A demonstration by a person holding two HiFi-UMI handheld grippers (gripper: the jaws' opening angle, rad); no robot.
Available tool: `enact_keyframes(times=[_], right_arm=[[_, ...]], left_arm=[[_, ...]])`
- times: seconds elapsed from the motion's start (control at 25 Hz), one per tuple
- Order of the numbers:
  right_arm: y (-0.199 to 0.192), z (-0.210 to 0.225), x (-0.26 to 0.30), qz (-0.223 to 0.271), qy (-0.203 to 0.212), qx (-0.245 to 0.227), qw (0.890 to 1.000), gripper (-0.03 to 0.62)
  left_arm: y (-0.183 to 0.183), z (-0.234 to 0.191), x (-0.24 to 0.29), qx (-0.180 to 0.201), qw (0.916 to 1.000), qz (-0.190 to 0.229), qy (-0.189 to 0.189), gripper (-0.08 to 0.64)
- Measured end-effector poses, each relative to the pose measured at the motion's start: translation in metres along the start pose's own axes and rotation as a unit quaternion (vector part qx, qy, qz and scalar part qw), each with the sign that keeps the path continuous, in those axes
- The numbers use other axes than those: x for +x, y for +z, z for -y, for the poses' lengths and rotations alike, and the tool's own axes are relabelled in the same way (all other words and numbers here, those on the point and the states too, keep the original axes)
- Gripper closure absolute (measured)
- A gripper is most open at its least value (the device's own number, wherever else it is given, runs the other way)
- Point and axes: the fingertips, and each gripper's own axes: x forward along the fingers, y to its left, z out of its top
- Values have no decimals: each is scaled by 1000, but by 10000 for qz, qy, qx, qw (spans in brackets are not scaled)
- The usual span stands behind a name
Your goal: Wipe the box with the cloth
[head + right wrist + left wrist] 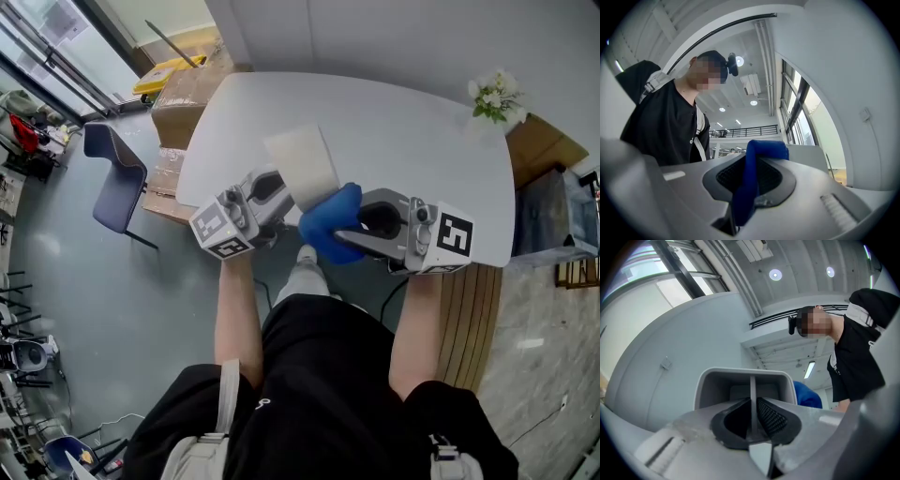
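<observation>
While my left gripper clamps it, the pale box hangs in the air over the near edge of the table, just in front of my body. Its open side faces my left gripper's camera. One thin wall of it stands pinched between that gripper's two jaws, which are closed tight on it. Against the box's outer side, at the corner nearest me, sits the blue cloth, which looks to be touching the box in the head view. My right gripper holds that cloth, its jaws closed on a fold of fabric that bunches up over the tips. Both grippers sit close together, tips turned toward each other, with the box and cloth between them. Below them are my forearms and black shorts. At the white table's far right corner stands a small bunch of white flowers. Off the table's left side, on the grey floor, are a dark chair and brown cartons.
</observation>
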Motion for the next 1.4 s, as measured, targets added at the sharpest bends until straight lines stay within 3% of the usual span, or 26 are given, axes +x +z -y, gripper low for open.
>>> enact_keyframes(times=[0.16, 0.44, 0.64, 0.96, 1.4], right_arm=[[5, 3, -6, -11, -98, -124, 9999, 537], [23, 5, -17, 379, -288, -255, 9985, 537], [31, 14, -27, 559, -572, -297, 9964, 535], [36, 39, -41, 779, -1405, -312, 9865, 535], [32, 73, -58, 739, -2635, -331, 9613, 537]], left_arm=[[-13, 0, 5, 1, 9997, -217, -62, 515], [-19, 11, 4, -224, 9987, -142, -425, 515], [-31, 19, 8, -288, 9970, -313, -640, 515], [-31, 40, 6, -449, 9912, -224, -1229, 514], [-16, 63, -1, -548, 9813, 32, -1847, 515]])
